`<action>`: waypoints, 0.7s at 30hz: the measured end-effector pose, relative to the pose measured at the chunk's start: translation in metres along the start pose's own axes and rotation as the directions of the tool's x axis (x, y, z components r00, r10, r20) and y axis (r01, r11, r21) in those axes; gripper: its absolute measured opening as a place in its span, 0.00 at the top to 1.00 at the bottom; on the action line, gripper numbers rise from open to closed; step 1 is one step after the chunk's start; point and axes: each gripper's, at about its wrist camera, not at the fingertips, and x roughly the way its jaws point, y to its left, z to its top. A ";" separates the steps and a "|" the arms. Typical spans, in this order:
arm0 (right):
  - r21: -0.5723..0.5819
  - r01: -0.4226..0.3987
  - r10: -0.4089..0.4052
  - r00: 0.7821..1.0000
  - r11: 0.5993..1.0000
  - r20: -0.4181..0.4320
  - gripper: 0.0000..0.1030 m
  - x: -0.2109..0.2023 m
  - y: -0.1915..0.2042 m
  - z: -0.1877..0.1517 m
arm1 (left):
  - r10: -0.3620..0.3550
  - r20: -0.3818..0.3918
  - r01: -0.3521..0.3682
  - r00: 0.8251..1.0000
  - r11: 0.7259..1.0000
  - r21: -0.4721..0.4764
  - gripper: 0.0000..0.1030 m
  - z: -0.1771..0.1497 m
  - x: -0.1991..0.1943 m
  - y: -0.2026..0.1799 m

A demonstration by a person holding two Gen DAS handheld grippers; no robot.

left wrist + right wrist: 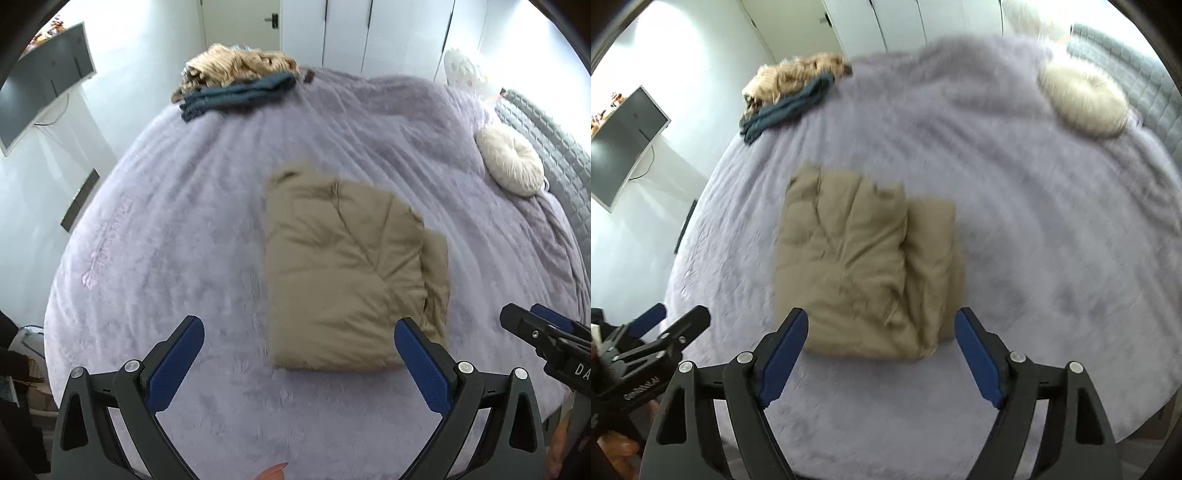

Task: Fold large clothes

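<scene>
A tan garment [343, 269] lies folded into a thick rectangle on the lilac fleece bed cover [177, 229]. It also shows in the right wrist view [868, 269]. My left gripper [299, 332] is open and empty, held above the bed just short of the garment's near edge. My right gripper [881, 325] is open and empty, held over the garment's near edge. The right gripper shows at the right edge of the left wrist view [546, 332]. The left gripper shows at the left edge of the right wrist view [665, 332].
A beige patterned cloth [232, 66] and a folded dark teal garment [236, 96] sit at the far edge of the bed. A round cream cushion [511, 158] lies by the grey quilted headboard [554, 136]. A monitor [40, 85] hangs at left.
</scene>
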 end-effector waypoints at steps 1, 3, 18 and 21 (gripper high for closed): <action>-0.003 0.009 -0.009 1.000 1.000 0.016 0.16 -0.004 0.001 0.003 | 0.001 0.014 -0.001 1.000 1.000 -0.003 0.00 0.003 -0.004 0.000; 0.002 0.033 -0.033 0.998 0.999 0.047 0.15 -0.013 0.003 0.009 | 0.017 0.036 -0.017 0.999 1.000 -0.004 0.00 0.007 -0.010 -0.001; 0.003 0.097 -0.097 0.988 0.995 0.118 0.00 -0.025 0.009 0.018 | 0.095 0.090 -0.093 0.991 0.995 -0.031 0.00 0.011 -0.021 0.002; -0.016 0.111 -0.108 0.986 0.994 0.128 0.00 -0.025 0.012 0.018 | 0.105 0.096 -0.103 0.990 0.994 -0.034 0.00 0.012 -0.021 0.003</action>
